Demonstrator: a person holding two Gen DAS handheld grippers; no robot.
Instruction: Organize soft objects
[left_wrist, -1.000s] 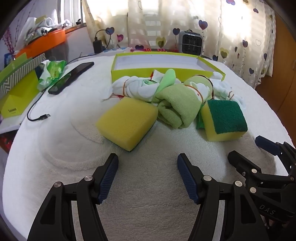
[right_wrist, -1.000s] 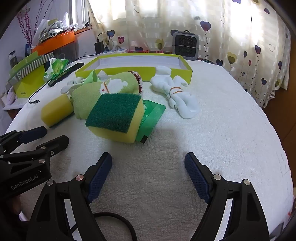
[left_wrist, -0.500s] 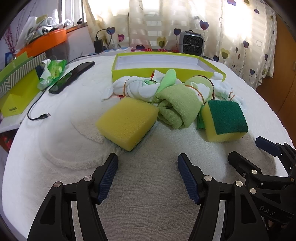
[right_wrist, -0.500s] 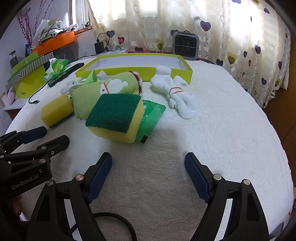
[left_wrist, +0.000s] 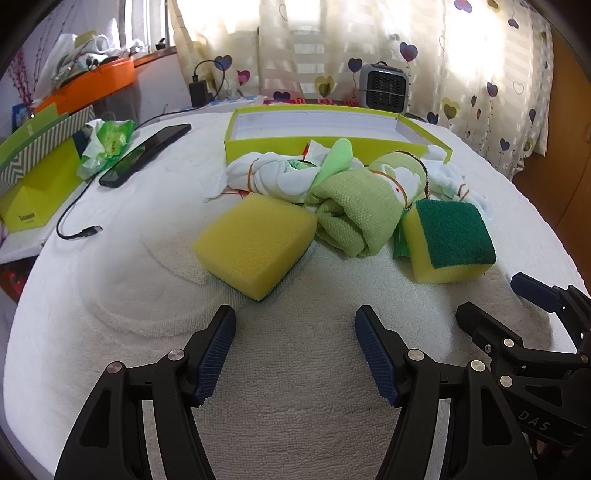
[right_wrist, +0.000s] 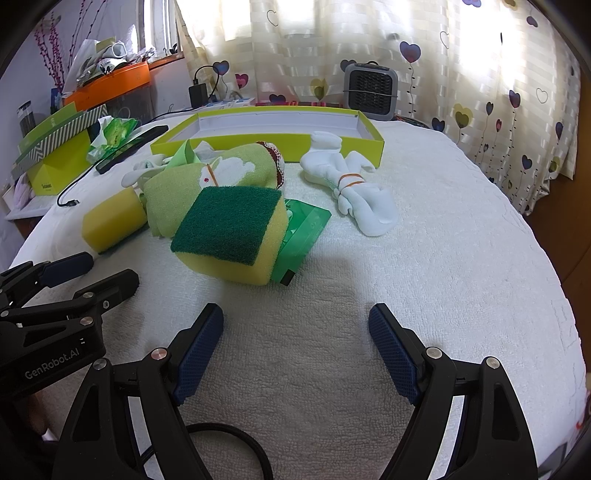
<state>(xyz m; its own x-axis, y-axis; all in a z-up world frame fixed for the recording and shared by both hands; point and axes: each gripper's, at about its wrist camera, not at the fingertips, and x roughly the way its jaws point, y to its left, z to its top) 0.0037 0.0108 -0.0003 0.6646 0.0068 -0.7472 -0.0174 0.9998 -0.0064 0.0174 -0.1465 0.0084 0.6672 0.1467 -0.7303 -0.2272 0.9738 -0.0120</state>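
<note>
A plain yellow sponge (left_wrist: 255, 243) lies just ahead of my open, empty left gripper (left_wrist: 295, 325). A rolled green towel (left_wrist: 358, 218) and a white sock bundle (left_wrist: 273, 177) lie behind it. A yellow sponge with a green scouring pad (right_wrist: 231, 232) sits ahead and left of my open, empty right gripper (right_wrist: 295, 325), resting on a green packet (right_wrist: 301, 230). A white sock roll with a rubber band (right_wrist: 354, 192) lies to its right. An empty lime-green box (right_wrist: 273, 127) stands behind them all.
A white towel covers the table (right_wrist: 443, 258). A black phone (left_wrist: 146, 155), a cable (left_wrist: 74, 221) and a green wrapper (left_wrist: 107, 142) lie at the left. Green boxes (left_wrist: 33, 177) stand at the far left. A small grey heater (right_wrist: 369, 90) stands at the back.
</note>
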